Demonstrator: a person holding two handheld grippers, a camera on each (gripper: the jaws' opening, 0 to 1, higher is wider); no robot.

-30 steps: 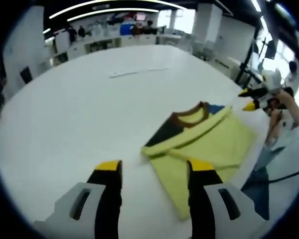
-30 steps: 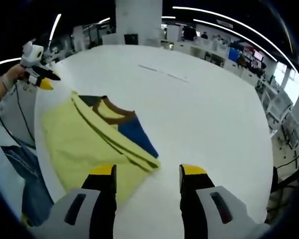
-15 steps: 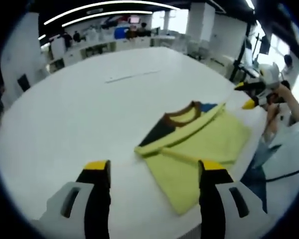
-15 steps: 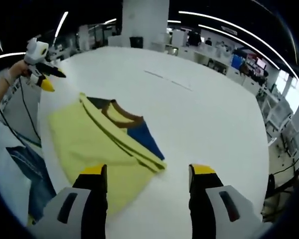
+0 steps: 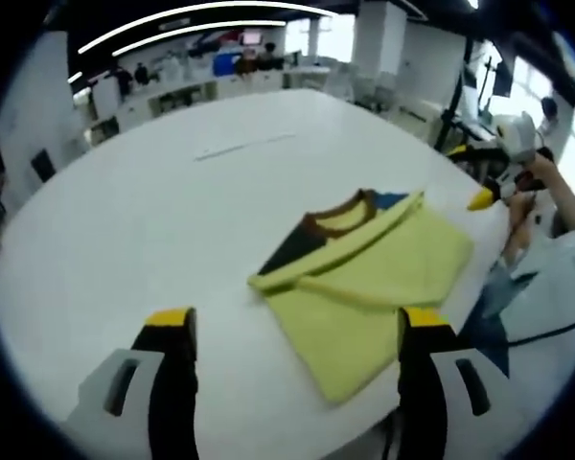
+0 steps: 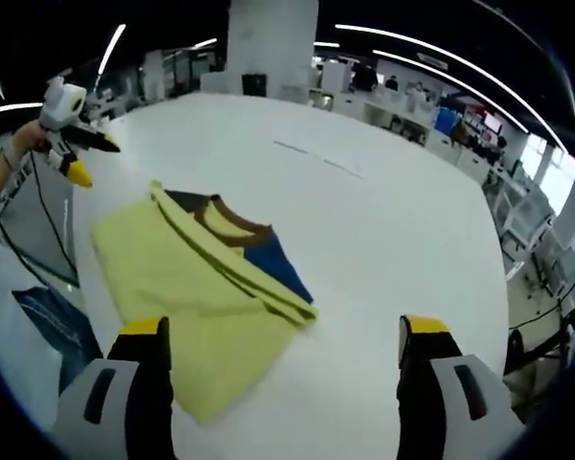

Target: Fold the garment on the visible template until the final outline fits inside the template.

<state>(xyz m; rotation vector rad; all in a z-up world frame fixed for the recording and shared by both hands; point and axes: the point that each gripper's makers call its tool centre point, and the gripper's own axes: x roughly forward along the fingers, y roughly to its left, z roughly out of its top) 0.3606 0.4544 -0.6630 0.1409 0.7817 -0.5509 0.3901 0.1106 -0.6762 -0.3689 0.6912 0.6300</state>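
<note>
A yellow garment (image 5: 364, 278) with a brown collar and dark and blue shoulder panels lies folded on the white table (image 5: 125, 220), close to its near edge. My left gripper (image 5: 297, 319) hovers open above the table, its jaws spread wide on either side of the garment's near corner, holding nothing. In the right gripper view the garment (image 6: 192, 278) lies left of centre, and my right gripper (image 6: 284, 328) stands open and empty over its lower edge. A hand holds the right gripper (image 5: 494, 177) beyond the garment, and another holds the left gripper (image 6: 72, 144) past the garment's far corner.
A thin grey strip (image 5: 244, 146) lies on the table further out, also seen as the strip (image 6: 316, 158). The table's edge runs just beside the garment, where the person's jeans (image 6: 53, 326) and white sleeve (image 5: 556, 287) show. Desks and a pillar stand behind.
The jaws of both grippers have spread wider apart. Both cameras have shifted slightly; the garment lies as before.
</note>
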